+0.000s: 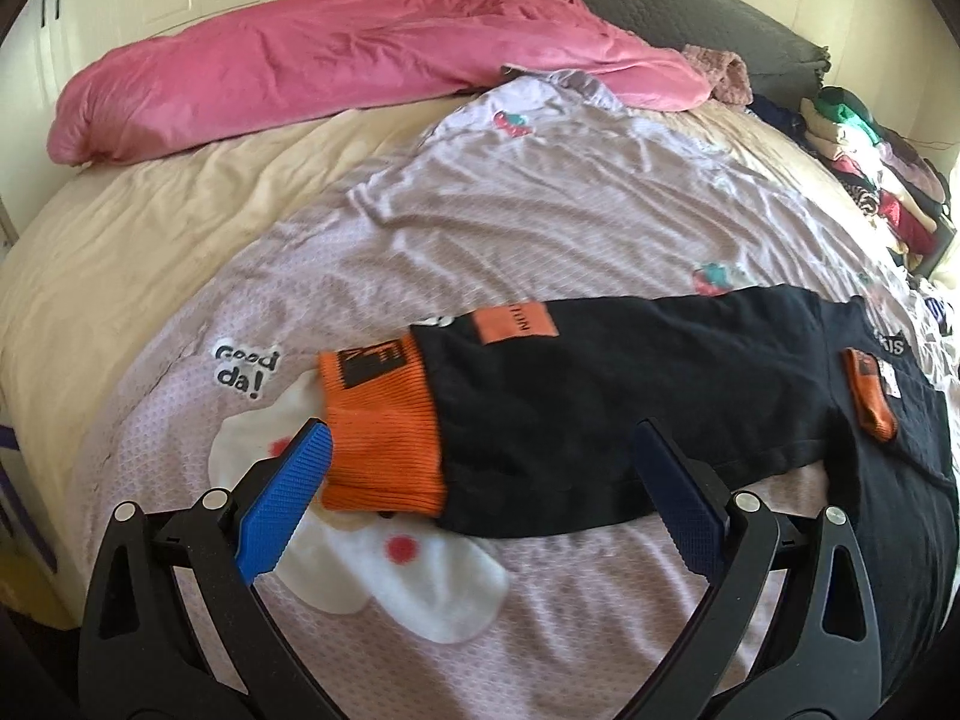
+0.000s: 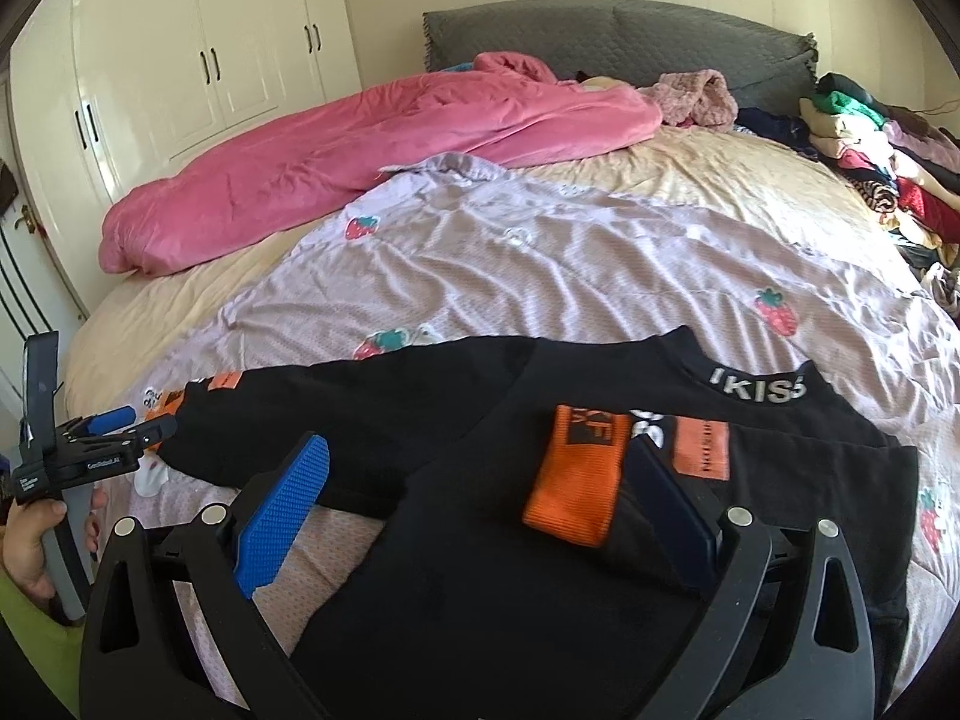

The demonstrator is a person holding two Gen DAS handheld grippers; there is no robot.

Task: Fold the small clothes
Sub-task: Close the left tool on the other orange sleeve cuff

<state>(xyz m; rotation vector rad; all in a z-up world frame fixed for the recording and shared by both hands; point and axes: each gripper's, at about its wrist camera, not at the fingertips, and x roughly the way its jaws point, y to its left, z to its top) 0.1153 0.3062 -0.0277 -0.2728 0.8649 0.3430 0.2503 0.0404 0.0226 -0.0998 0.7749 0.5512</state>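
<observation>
Right, black top (image 1: 630, 396) lies spread flat on the lilac strawberry-print cover (image 1: 480, 228) of the bed, near the front edge, one sleeve stretched out sideways. My left tongs (image 1: 480, 468) are wide open, nothing held, blue pads (image 1: 282, 510) either side of that sleeve's orange cuff (image 1: 378, 438) and hovering at its hem. An orange patch (image 1: 516, 324) sits on the sleeve just past the cuff. My right tongs (image 2: 486, 498) also gape open, empty, over the body of the top, where the other orange cuff (image 2: 576, 474) is folded across the chest; the far pad lies just beside that cuff. Neckband with white lettering (image 2: 756, 390) is beyond it. In the right wrist view my left hand (image 2: 36, 546) grips the left tool's handle at far left.

Around: a pink duvet (image 1: 336, 78) bunched across the far side of the bed, a pink fuzzy item (image 2: 696, 96) by the grey headboard (image 2: 612, 36), a heap of mixed clothes (image 2: 870, 144) at the far right edge, well apart from the top. White wardrobe doors (image 2: 198, 48) behind. Cream sheet (image 1: 150, 228) shows left of the cover. Nothing lies on the top itself.
</observation>
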